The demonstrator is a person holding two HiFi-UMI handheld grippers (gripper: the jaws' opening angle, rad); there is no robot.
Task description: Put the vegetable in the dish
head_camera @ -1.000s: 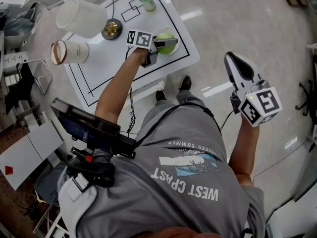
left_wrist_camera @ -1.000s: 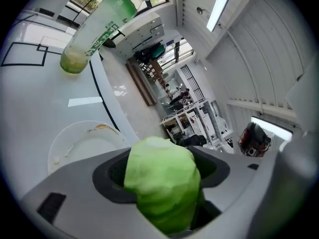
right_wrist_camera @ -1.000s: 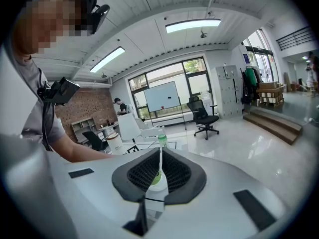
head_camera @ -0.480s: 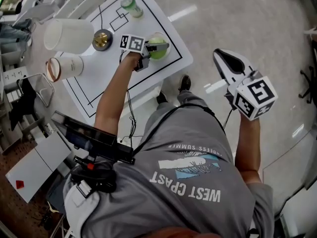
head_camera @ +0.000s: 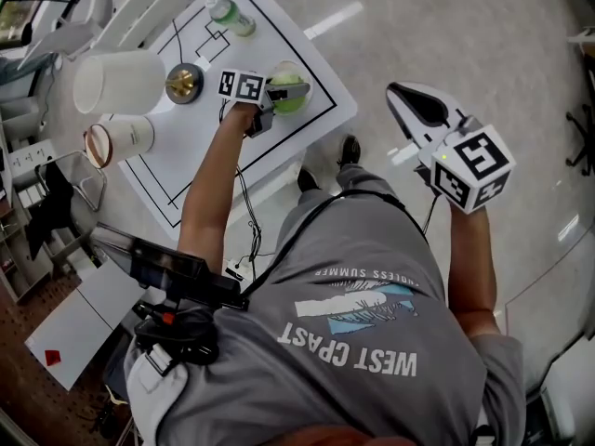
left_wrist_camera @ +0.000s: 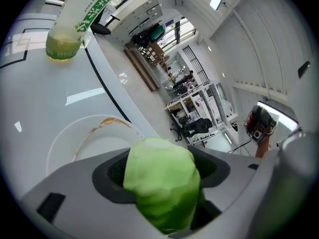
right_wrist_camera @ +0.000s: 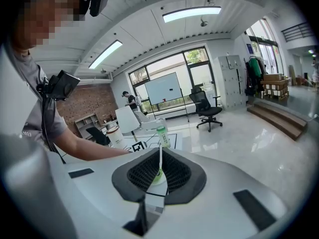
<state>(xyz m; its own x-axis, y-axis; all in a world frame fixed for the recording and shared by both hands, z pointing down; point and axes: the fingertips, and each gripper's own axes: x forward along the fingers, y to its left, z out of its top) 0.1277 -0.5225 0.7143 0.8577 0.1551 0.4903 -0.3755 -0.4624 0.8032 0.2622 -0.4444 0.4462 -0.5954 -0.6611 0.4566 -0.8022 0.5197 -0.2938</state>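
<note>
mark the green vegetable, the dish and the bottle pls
green vegetable [left_wrist_camera: 160,180]: left gripper view, middle of its leafy front.
dish [left_wrist_camera: 94,146]: left gripper view, bare inner surface.
bottle [left_wrist_camera: 74,23]: left gripper view, lower body just above the green-tinted base.

Left gripper view: top of bottle is cut off by the upper edge. Near rim of dish is hidden behind a jaw. Underside of vegetable sits between the jaws, unseen.

Head view: left claw and vegetable cover most of the dish.

Right gripper view: the near-closed jaws of right claw leave only a slit. Bottle label is too small to read.
</note>
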